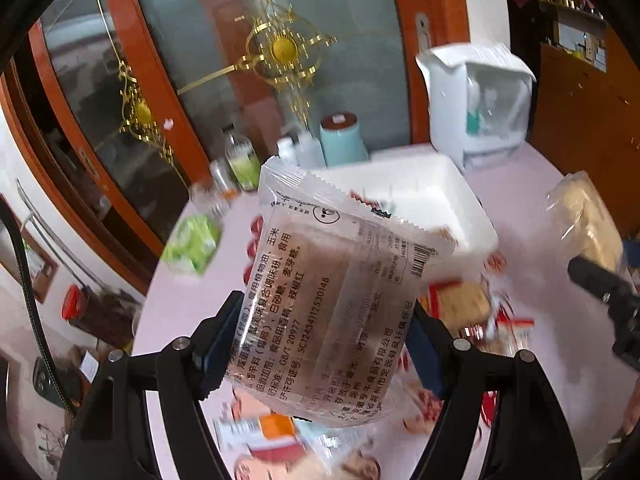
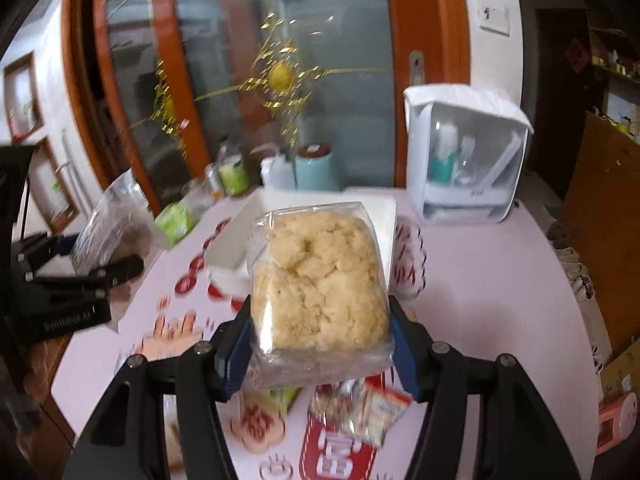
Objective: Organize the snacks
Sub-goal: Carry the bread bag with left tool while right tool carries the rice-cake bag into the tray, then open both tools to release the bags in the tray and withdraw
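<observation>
My left gripper [image 1: 320, 344] is shut on a clear snack packet with a brown block and black Chinese print [image 1: 332, 304], held above the table. My right gripper [image 2: 320, 344] is shut on a clear bag of pale yellow crumbly pastry [image 2: 320, 284], also held above the table. A white rectangular bin [image 1: 420, 196] stands behind both packets; it also shows in the right wrist view [image 2: 248, 236]. The left gripper with its packet shows at the left of the right wrist view [image 2: 100, 264]. The right gripper's bag shows at the right edge of the left wrist view [image 1: 588, 216].
Loose snack packets [image 2: 360, 412] lie on the pink patterned table [image 2: 500, 300] under the grippers. A green packet [image 1: 192, 244], bottles and a teal canister [image 1: 344, 140] stand at the back, with a white clear-fronted appliance [image 2: 468, 160] at the back right. A glass door is behind.
</observation>
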`<state>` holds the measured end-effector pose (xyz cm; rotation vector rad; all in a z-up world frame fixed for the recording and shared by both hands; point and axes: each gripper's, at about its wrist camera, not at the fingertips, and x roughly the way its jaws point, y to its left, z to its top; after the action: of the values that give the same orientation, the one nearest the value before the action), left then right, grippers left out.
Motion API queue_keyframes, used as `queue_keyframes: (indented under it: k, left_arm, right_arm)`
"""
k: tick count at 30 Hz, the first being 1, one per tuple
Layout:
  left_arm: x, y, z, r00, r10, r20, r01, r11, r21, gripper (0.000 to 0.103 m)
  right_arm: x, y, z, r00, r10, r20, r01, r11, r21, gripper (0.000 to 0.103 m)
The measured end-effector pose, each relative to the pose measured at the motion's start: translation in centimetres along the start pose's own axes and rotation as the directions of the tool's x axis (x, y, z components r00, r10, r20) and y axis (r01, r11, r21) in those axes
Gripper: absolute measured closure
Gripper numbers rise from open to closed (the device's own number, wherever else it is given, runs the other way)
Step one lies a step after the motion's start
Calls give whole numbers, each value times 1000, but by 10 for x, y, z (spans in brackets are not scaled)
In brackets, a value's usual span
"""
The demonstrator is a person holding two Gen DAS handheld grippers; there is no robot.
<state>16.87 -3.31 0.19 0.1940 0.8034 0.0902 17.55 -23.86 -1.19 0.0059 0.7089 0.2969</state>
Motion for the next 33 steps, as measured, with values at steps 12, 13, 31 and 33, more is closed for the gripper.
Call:
queue_keyframes:
  k: [12, 13, 31, 33]
  left_arm:
    - [62, 21, 86, 996, -17, 84, 18, 1000, -18, 29]
    - [69, 21, 90, 996, -14, 84, 15, 1000, -17, 29]
    - [191, -2, 126, 998, -53, 28, 52, 998, 20, 3]
    - [194, -1, 125, 997, -74, 16, 74, 997, 14, 1]
  right_arm:
    - [63, 3, 91, 992, -116, 42, 113, 991, 74, 42]
    - [71, 4, 94, 992, -123, 39, 120, 990, 68, 42]
    - [209, 5, 73, 954, -254, -160, 243, 966, -86, 6]
    - [211, 3, 71, 955, -242, -169, 232, 970, -78, 5]
